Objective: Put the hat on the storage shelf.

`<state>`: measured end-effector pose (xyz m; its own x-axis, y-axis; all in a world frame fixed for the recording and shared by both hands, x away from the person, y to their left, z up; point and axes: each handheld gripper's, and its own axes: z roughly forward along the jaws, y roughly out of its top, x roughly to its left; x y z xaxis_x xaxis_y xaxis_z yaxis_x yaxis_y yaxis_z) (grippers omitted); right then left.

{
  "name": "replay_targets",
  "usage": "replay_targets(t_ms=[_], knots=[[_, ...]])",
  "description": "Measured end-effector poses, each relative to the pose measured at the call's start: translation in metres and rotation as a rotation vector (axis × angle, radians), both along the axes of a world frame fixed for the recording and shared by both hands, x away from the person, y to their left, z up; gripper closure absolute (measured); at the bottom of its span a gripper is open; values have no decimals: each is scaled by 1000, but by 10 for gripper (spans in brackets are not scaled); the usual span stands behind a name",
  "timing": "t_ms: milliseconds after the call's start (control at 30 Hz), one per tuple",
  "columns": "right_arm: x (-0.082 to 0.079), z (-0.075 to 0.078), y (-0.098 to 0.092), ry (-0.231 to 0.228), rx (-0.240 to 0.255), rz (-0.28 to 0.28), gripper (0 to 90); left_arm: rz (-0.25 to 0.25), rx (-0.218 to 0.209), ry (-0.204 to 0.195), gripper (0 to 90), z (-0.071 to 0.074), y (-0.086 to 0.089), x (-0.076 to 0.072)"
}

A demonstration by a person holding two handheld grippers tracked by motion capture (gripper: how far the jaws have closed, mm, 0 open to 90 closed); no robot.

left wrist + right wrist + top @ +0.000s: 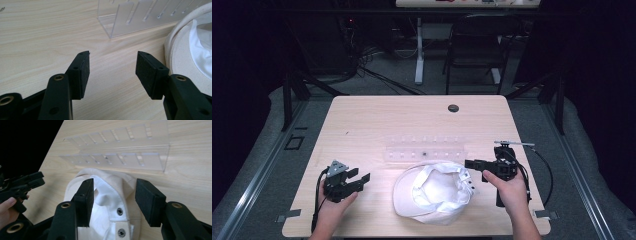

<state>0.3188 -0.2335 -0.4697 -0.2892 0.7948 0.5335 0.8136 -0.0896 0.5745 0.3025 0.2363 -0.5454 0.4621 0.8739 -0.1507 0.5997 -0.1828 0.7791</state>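
A cream baseball cap (434, 192) lies upside down near the table's front edge, its white lining and snap strap facing up. Behind it lies a clear acrylic rack (427, 148) with several slots. My left gripper (360, 180) is open to the left of the cap, nothing between its jaws; its own view has the cap's brim (180, 50) at the right and the rack (140, 17) ahead. My right gripper (470, 163) is open at the cap's right edge, jaws spread over the strap (120, 215), apart from it. The rack (120, 155) lies beyond.
The light wooden table (377, 120) has a dark grommet hole (453, 108) at its back edge. A black chair (477, 45) and a white desk leg (419, 50) stand on the floor behind. Bare wood lies at the left and back.
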Motion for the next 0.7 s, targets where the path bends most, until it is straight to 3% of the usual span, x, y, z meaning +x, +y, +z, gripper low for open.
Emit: replay_targets(t_ms=[100, 200, 467, 700], knots=[[-2, 0, 6, 21, -41, 24, 494, 5, -2, -5, 456, 0, 0, 0], [-2, 3, 7, 51, -47, 61, 494, 2, -4, -2, 455, 0, 0, 1], [1, 7, 2, 104, -148, 68, 477, -5, 1, 4, 456, -2, -2, 0], [6, 0, -4, 193, -162, 64, 454, -18, 14, 3, 455, -2, -4, 0]])
